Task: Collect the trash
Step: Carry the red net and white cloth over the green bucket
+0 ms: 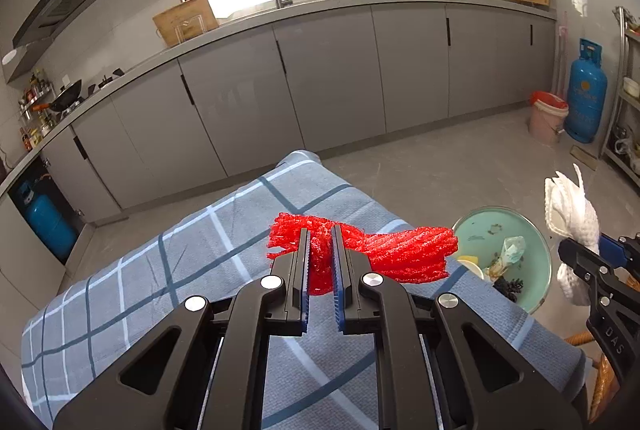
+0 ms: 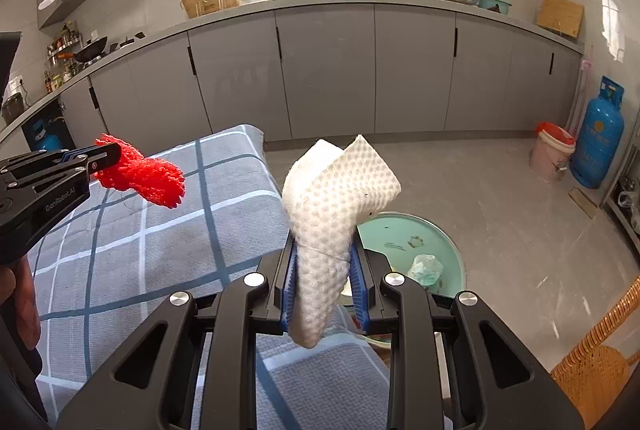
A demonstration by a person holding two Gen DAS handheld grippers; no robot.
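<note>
My left gripper is shut on a red foam net, which it holds above the plaid-covered table. The same left gripper and red net show at the left of the right wrist view. My right gripper is shut on a white foam net that stands up between its blue pads. In the left wrist view the white net and right gripper appear at the right edge. A mint-green bin with scraps inside sits on the floor just past the table's right edge.
Grey cabinets and a counter with a sink run along the back. A pink bucket with a red liner and a blue gas cylinder stand at the far right. A wicker chair is at the lower right.
</note>
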